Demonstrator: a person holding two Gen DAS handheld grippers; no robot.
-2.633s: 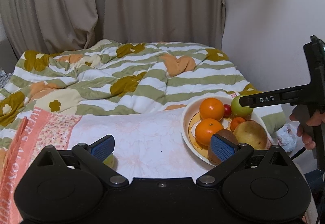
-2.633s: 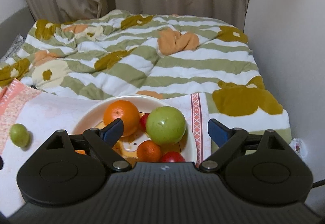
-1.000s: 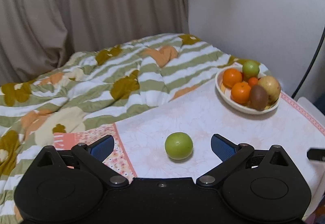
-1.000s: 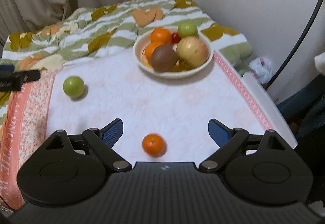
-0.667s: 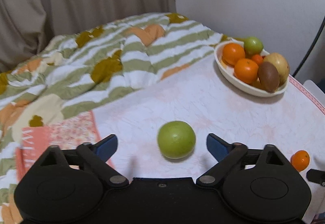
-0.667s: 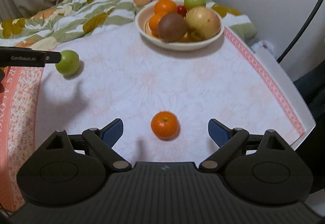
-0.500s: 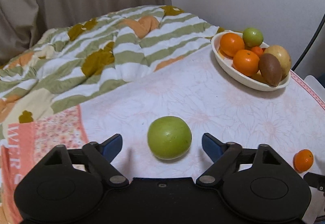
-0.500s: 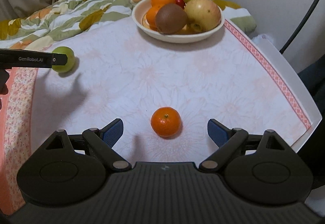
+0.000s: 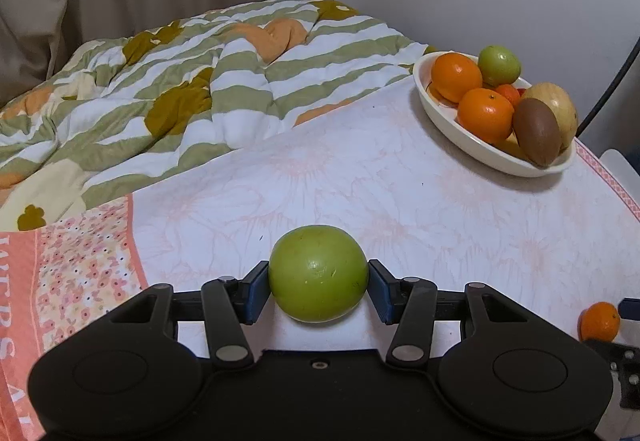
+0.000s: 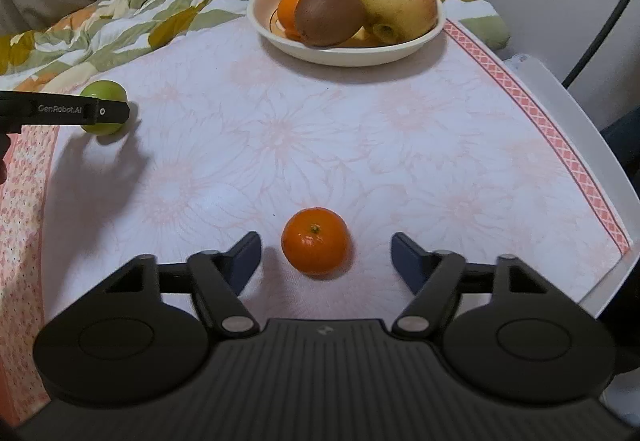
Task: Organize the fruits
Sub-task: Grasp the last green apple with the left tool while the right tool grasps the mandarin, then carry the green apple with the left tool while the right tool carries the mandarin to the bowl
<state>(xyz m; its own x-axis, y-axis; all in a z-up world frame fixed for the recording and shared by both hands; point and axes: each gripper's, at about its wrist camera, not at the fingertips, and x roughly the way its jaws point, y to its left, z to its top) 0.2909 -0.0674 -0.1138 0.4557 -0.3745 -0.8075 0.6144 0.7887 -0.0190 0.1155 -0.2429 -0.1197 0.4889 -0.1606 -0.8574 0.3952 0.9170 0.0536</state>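
Gripping the green fruit (image 9: 318, 278) with the left gripper (image 9: 318, 287), well apart from the bowl (image 9: 472, 140).
Its pads touch both sides at the widest part; the fruit looks firm, smooth, maybe slippery. The right gripper (image 10: 325, 255) has jaws apart around the mandarin (image 10: 315, 241), probably soft, so squeeze gently.

Open cloth (image 10: 320, 129) all the way to the bowl (image 10: 344, 55), nothing blocking; quilt (image 9: 168, 89) crowds the far edge, bowl (image 9: 480, 157) looks nearly full.
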